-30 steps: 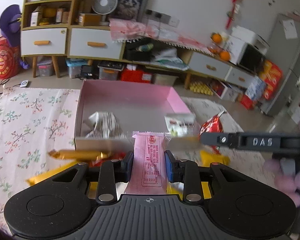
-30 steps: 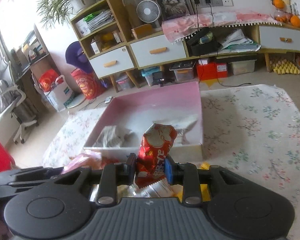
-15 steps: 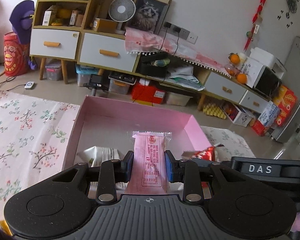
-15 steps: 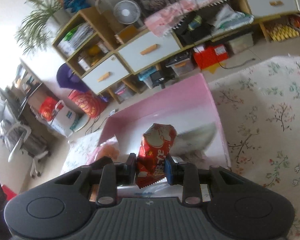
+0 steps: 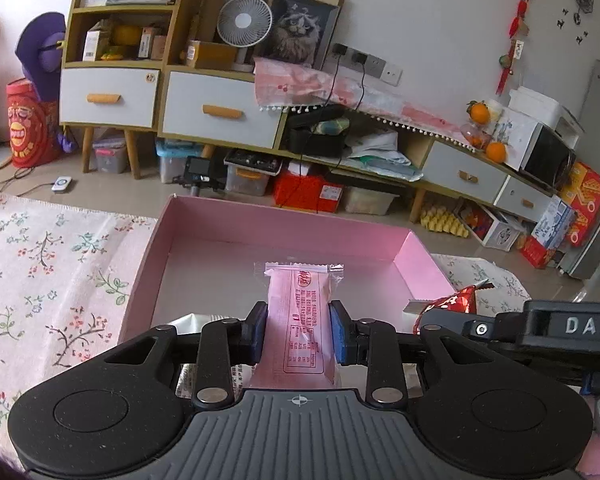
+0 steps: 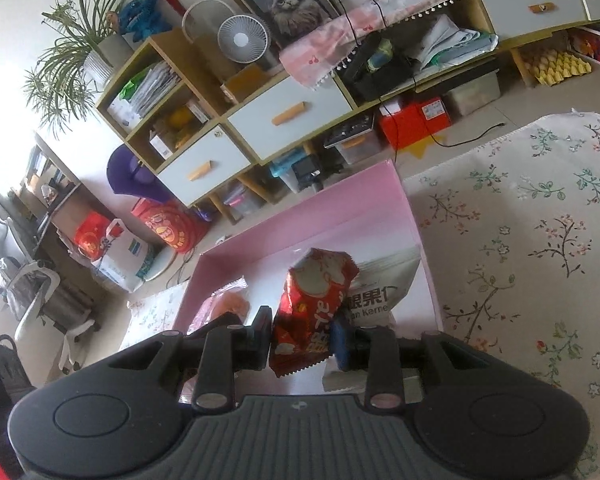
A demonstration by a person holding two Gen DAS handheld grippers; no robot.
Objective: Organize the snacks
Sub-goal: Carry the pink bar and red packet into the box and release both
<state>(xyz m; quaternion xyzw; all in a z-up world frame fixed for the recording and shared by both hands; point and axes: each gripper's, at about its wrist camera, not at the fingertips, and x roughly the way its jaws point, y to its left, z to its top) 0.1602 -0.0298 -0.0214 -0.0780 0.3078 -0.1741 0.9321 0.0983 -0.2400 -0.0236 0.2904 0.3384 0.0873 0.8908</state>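
Note:
My left gripper (image 5: 299,334) is shut on a pink snack packet (image 5: 300,320) and holds it upright over the near part of the pink box (image 5: 284,220). My right gripper (image 6: 302,334) is shut on a red snack bag (image 6: 310,300), also over the pink box (image 6: 332,208). The right gripper with the red bag's tip (image 5: 458,300) shows at the right of the left wrist view. A white bag with printed characters (image 6: 380,292) lies in the box behind the red bag. The pink packet (image 6: 224,306) shows at the left in the right wrist view.
The box sits on a floral cloth (image 5: 48,280) that also spreads to the right (image 6: 540,240). A silvery wrapper (image 5: 196,322) lies in the box's near left. Cabinets with drawers (image 5: 216,112), storage bins and a fan (image 5: 244,20) stand beyond the table.
Both grippers have risen and moved forward from the snack pile in front of the box to above the box, each still gripping its packet. The right gripper has tilted.

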